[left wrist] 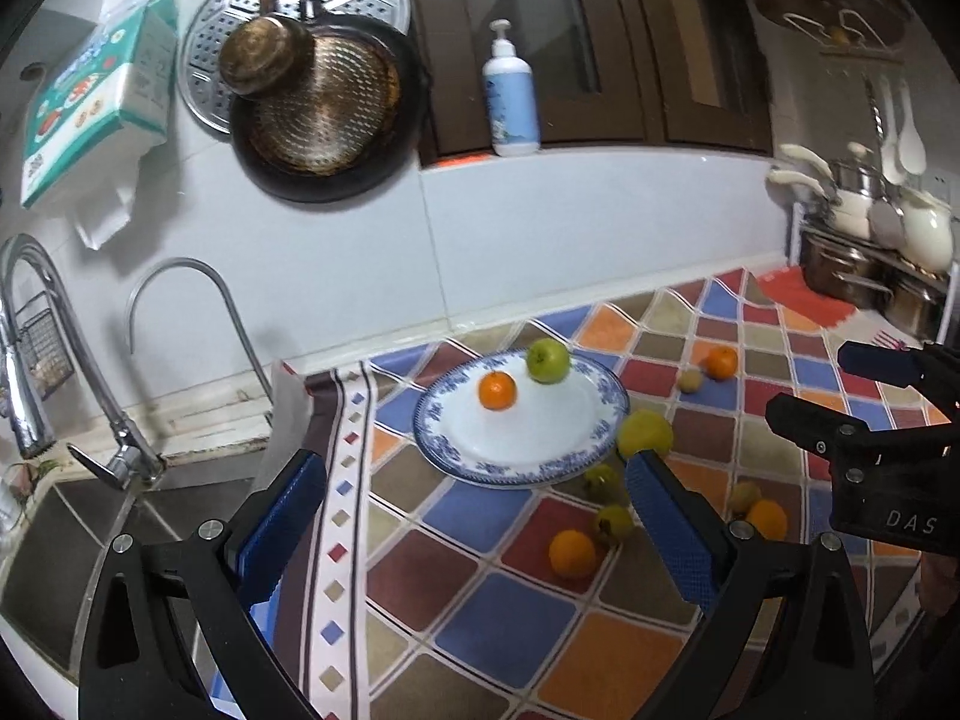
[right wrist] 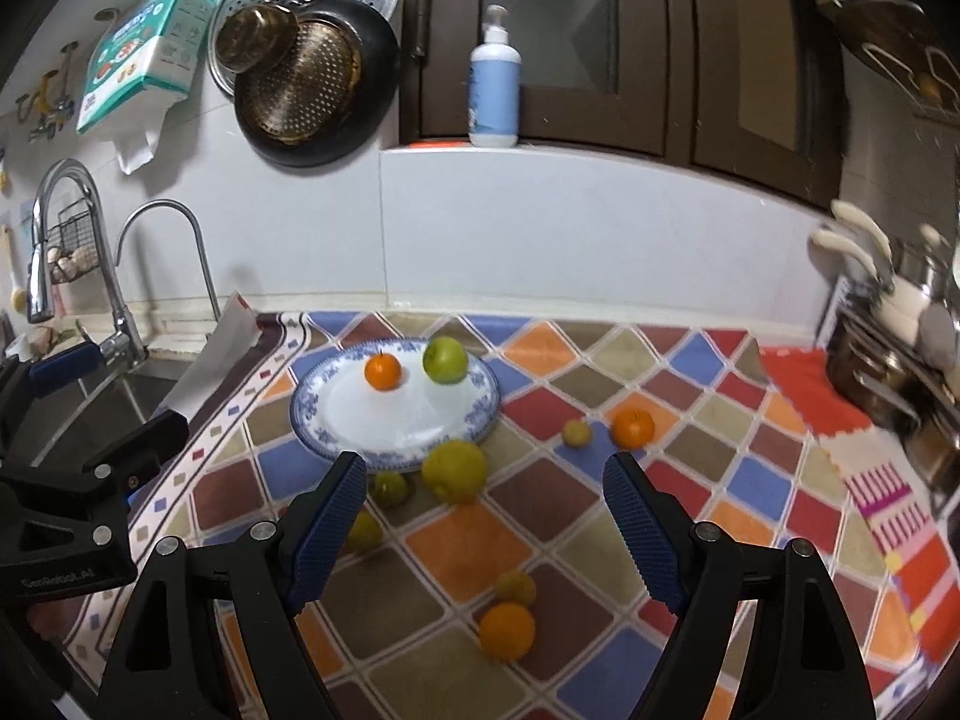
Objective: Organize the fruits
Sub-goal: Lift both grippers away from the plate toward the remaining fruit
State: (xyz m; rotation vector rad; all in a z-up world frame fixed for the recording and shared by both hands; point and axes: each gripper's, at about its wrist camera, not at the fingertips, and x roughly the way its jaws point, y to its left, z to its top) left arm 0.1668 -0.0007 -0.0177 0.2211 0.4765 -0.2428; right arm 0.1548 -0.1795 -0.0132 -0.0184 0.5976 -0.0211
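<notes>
Several loose fruits (right wrist: 454,471) beside plate (right wrist: 336,414)

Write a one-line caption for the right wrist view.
Open right gripper above scattered fruit; orange and green apple sit on the blue-rimmed plate.

Hung on the tiled wall: a dark pan (left wrist: 327,114), a small brass pot (left wrist: 264,57), a steamer tray (left wrist: 240,30) and a tissue pack (left wrist: 96,102). On the ledge, a pump bottle (right wrist: 493,84). At left, two taps (right wrist: 57,240) over a sink (left wrist: 66,546); at right, pots (left wrist: 870,240) on a rack.

home kitchen: sink w/ tap (left wrist: 36,360), hanging pans (left wrist: 327,114), pot rack (left wrist: 876,240).
</notes>
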